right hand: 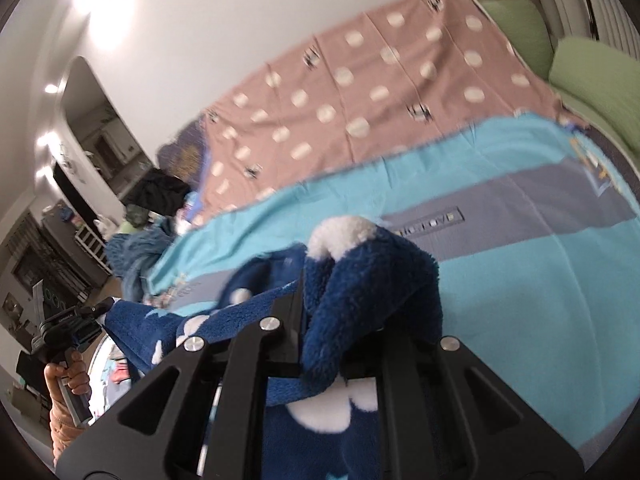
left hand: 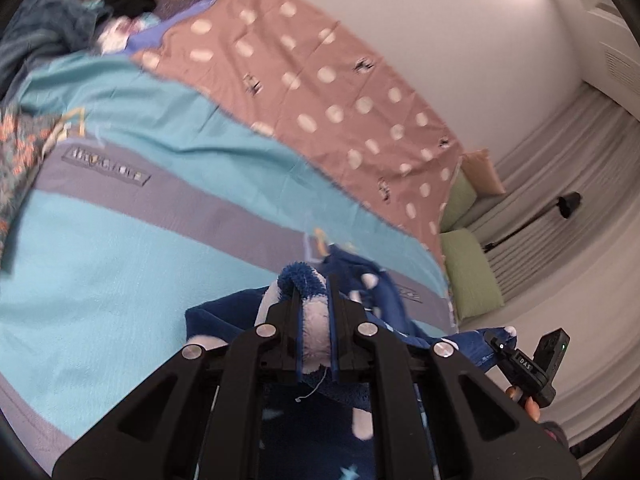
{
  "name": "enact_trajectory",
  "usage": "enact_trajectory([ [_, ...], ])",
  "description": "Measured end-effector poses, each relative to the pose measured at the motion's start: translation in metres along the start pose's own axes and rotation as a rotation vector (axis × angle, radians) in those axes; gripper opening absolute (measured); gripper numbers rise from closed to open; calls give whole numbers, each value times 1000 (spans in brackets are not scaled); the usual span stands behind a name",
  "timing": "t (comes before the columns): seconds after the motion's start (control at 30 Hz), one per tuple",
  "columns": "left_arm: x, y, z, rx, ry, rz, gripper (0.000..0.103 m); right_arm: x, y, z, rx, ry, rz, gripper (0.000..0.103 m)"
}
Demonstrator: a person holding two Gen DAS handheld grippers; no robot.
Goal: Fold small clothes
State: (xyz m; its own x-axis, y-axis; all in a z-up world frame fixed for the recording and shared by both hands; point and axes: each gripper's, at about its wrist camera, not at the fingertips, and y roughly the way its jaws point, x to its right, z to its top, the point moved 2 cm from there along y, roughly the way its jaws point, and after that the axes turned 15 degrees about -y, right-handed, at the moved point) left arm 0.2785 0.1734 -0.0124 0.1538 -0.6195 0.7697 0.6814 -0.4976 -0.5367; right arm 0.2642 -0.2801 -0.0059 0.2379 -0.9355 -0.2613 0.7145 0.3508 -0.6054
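Fluffy blue fleece garment (left hand: 320, 292) with white spots hangs low in both frames, above the turquoise blanket (left hand: 120, 240). It looks soft, light and floppy, so its edges seem best to hold. The left gripper (left hand: 314, 312) pinches one bunch, the right gripper (right hand: 320, 320) pinches another, both tilted over the bed.

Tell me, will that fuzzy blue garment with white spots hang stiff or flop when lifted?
Probably flop: the fleece garment already droops over the right gripper and bunches in the left gripper. Its thick pile looks grippy, so slipping seems unlikely. It is likely light and not fragile.
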Motion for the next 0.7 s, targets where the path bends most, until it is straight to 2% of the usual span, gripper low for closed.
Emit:
enact_trajectory([
  [0.13,-39,53,5,-76,-79,74,10,19,46,-20,-99,52,-32,13],
  [0.17,-46,59,3,-88,-91,83,13,23,54,-28,-125,66,-26,13],
  [0.23,-54,62,0,-94,-106,69,18,25,60,-38,-143,64,-15,17],
  [0.27,-54,58,0,-90,-104,50,24,26,57,-38,-139,58,-12,18],
  [0.3,-53,54,0,-87,-101,39,29,24,52,-37,-135,46,-8,24],
  [0.33,-50,46,0,-72,-104,37,41,22,46,-35,-130,40,-5,38],
  [0.37,-46,41,0,-56,-103,46,47,20,40,-34,-120,34,-2,47],
  [0.4,-41,34,0,-43,-92,46,48,14,30,-32,-105,11,5,55],
  [0.53,-15,8,-16,-43,10,-14,48,-15,4,-32,-88,-116,43,55],
  [0.7,15,5,-65,-166,178,-27,48,-55,6,-46,-166,-232,167,55],
])
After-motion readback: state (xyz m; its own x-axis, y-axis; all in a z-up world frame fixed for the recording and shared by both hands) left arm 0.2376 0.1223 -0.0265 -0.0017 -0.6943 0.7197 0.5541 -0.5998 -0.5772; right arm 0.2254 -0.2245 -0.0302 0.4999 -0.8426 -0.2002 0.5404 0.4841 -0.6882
